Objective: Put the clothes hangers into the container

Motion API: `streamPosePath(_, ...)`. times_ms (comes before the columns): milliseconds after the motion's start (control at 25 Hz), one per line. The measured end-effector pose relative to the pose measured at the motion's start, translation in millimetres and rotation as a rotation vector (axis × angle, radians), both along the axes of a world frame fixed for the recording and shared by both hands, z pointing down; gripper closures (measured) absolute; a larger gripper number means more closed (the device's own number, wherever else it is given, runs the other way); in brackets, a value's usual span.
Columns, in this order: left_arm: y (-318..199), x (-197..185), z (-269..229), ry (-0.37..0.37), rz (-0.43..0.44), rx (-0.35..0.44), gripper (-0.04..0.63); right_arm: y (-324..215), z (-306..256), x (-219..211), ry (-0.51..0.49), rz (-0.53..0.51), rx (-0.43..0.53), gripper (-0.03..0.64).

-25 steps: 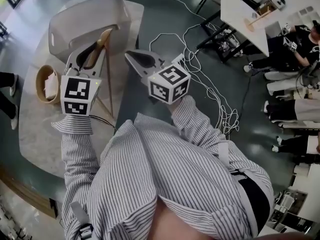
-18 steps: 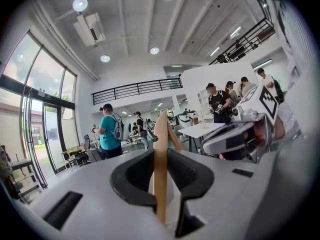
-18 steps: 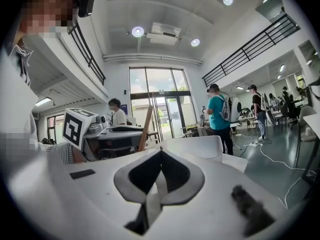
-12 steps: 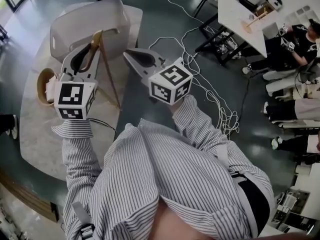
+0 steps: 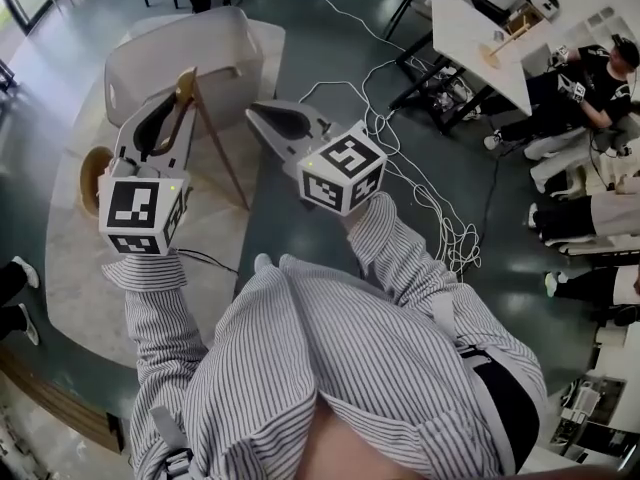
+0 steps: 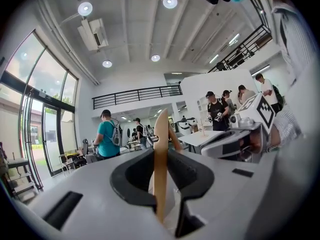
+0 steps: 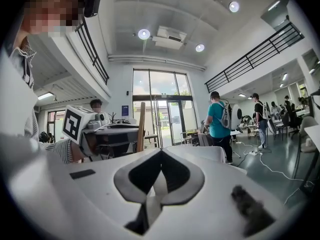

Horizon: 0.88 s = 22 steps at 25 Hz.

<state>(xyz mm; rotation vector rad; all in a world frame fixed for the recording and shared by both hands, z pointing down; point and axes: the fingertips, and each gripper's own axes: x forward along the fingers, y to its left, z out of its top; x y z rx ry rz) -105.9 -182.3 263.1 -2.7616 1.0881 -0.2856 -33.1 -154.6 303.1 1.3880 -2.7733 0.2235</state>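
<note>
No readable text; only black-and-white square markers on the left cube [image 5: 138, 214] and right cube [image 5: 342, 174].

Hanger [image 5: 218, 153] — partly hidden by left tongs [image 5: 165, 118]

Hanger [image 6: 161, 159] looks like bare smooth wood, container [image 5: 200, 53] is matt pale plastic, floor's [image 5: 330, 28] kinda glossy.

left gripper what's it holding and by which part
A wooden clothes hanger, pinched between the jaws of the left gripper on one flat wooden arm; its thin bar juts free beside the gripper.
</note>
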Motion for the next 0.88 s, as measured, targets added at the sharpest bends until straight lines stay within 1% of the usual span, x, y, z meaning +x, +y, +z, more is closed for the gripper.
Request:
streamPosePath(240,-9,-11,-7,0.057,-0.004,-0.014,0.506,-9,-10,-8,-0.010,0.007,0.014,0.603)
streamPosePath(600,-13,-20,-9,0.090,-0.014,-0.023,0.506,-14,-3,-7,-0.011,0.052,-0.003,0.603)
streamPosePath(720,-16,-21,-10,0.101,-0.028,-0.019,0.506,-16,-2,-5,-0.013,0.049,-0.002,0.602)
streamPosePath(880,-18,-19,-6,0.101,-0.035,-0.035,0.506,-26,-3,-3,-0.031,0.028,0.004,0.603)
